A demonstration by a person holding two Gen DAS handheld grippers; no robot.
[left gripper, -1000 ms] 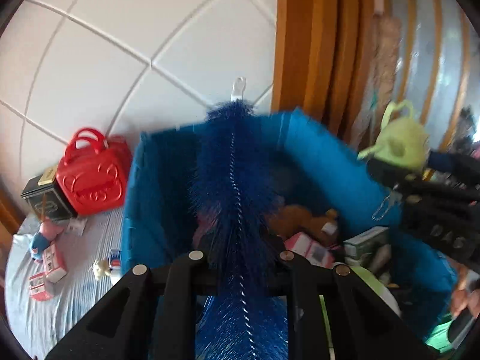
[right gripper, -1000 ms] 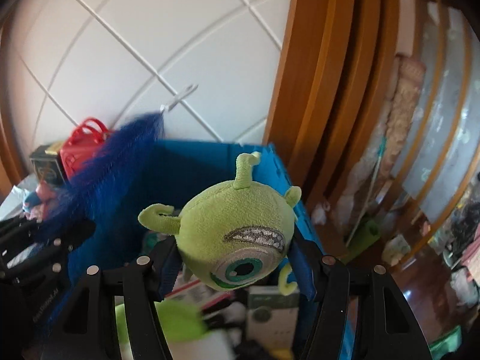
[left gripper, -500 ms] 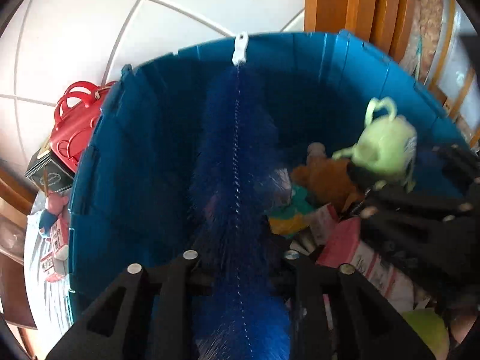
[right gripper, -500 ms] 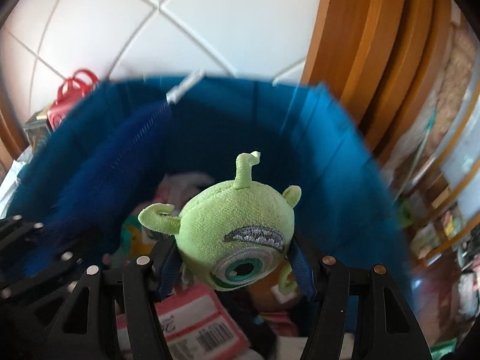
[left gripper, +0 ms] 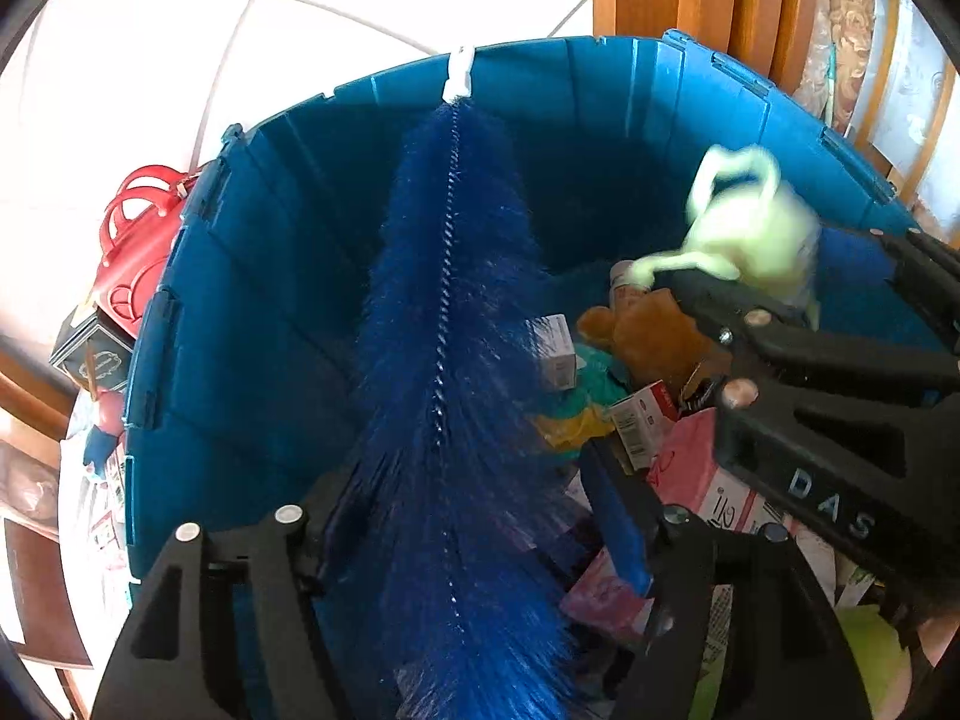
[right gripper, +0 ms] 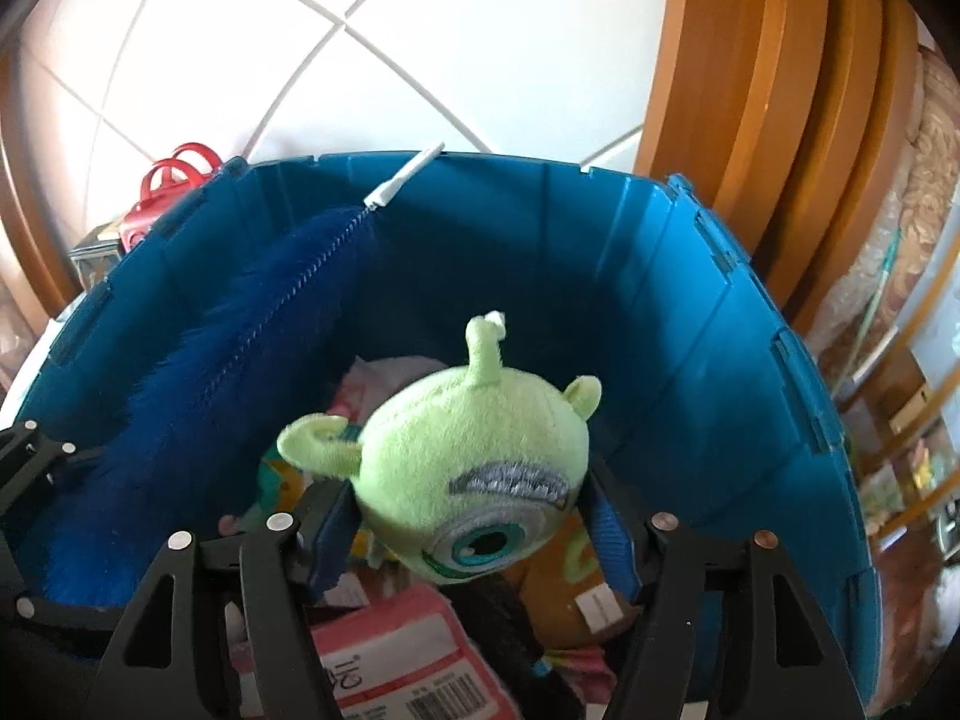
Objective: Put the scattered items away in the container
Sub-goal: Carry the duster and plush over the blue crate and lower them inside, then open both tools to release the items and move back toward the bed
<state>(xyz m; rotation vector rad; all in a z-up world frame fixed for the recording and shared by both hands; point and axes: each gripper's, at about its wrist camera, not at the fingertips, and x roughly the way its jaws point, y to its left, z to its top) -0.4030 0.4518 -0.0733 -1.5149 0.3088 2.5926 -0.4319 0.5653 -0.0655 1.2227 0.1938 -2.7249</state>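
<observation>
**Brush and plush are let go over the blue bin**

The left claw (left gripper: pixel 468 540) is seen spread, its jaws just opened, with the blue brush (left gripper: pixel 450 324) loose between them, leaning on the bin (right gripper: pixel 690 324) wall. The right claw (right gripper: pixel 474 516) has been widening too; the green plush (right gripper: pixel 474 468) sits between its pads, tilted above the boxes (right gripper: pixel 408 654) already inside.

blue brush (left gripper: pixel 456 360), teal bin (left gripper: pixel 252 276)
</observation>
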